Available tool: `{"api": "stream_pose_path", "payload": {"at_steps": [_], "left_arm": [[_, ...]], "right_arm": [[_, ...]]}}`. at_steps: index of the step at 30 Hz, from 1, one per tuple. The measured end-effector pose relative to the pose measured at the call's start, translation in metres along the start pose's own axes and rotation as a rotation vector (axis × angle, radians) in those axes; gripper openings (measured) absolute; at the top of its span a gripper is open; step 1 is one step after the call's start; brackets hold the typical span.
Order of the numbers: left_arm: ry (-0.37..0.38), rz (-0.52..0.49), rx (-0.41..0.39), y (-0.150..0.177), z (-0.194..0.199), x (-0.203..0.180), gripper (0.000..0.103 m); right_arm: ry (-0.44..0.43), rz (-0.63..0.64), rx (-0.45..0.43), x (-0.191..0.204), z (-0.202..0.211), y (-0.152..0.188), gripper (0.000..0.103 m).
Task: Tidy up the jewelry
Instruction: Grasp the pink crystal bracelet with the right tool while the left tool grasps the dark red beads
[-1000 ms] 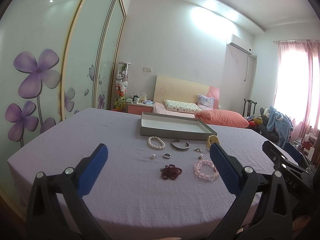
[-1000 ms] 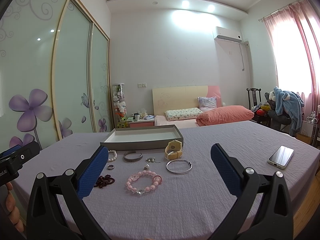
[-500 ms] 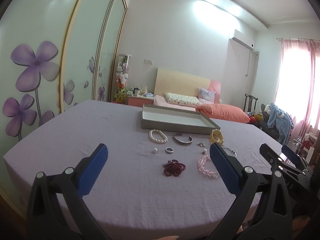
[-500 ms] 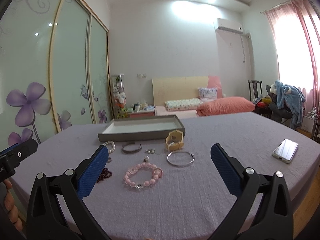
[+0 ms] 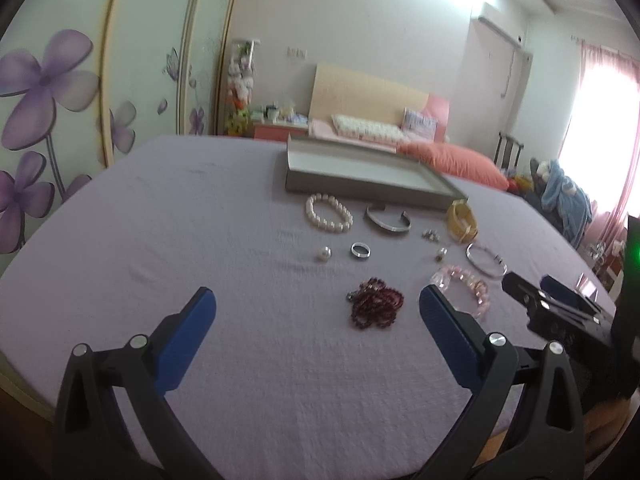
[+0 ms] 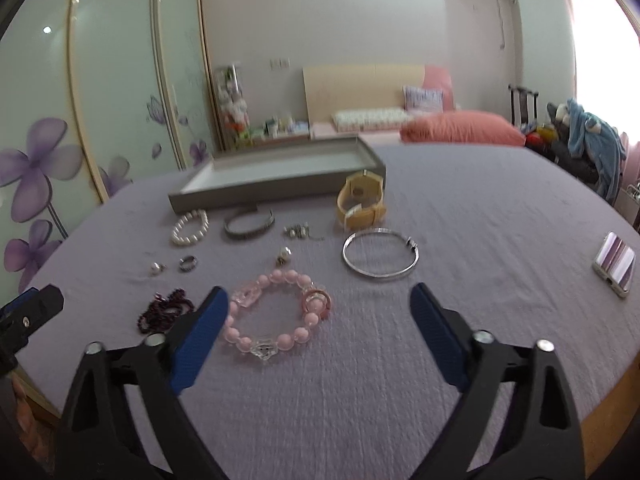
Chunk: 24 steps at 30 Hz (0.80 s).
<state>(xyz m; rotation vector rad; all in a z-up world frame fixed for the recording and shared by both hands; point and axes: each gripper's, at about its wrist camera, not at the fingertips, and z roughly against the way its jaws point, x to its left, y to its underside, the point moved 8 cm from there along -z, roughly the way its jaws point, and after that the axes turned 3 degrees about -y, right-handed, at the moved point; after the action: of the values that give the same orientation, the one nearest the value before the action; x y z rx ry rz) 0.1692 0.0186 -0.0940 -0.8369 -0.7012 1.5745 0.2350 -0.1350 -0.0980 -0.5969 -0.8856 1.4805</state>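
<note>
A: Grippers?
B: Left gripper (image 5: pixel 316 308): jaws spread wide, holding nothing, above the purple tablecloth (image 5: pixel 160 248). Right gripper (image 6: pixel 318 306): likewise wide, nothing held.

A: Jewelry?
B: All on the cloth, outside the grey tray (image 6: pixel 280 176). Near row: dark red bead string (image 5: pixel 376 306), pink bead bracelet (image 6: pixel 276 318) between the right jaws. Middle: pearl stud (image 5: pixel 323 254), silver ring (image 5: pixel 360 250), thin silver bangle (image 6: pixel 380 255). Just before the tray: pearl bracelet (image 5: pixel 329 213), silver cuff (image 5: pixel 387 222), yellow watch (image 6: pixel 362 200).

A: Other?
B: Phone (image 6: pixel 615 267), far right.
</note>
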Motion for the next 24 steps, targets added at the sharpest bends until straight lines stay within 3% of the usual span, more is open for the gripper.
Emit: {"api": "stream_pose_path", "payload": {"at_steps": [5,11,14,19,24], "left_arm": [[-0.01,-0.026,0.036,0.002,-0.017,-0.005,0.099],[-0.002,-0.055,0.075,0.003,-0.033,-0.012,0.099],[0.001,-0.063,0.094,0.004,-0.038,-0.015,0.099],[-0.004,-0.078,0.121,0.005,-0.046,-0.017,0.099],[0.001,-0.089,0.149,0.009,-0.052,-0.021,0.097]], "right_arm": [[0.008,-0.027,0.105,-0.002,-0.023,0.006,0.068],[0.029,-0.014,0.167,-0.001,-0.036,0.011,0.053],[0.032,-0.017,0.205,0.0,-0.043,0.015,0.05],[0.063,0.011,0.221,0.002,-0.048,0.016,0.043],[0.073,0.059,0.216,0.006,-0.048,0.017,0.024]]}}
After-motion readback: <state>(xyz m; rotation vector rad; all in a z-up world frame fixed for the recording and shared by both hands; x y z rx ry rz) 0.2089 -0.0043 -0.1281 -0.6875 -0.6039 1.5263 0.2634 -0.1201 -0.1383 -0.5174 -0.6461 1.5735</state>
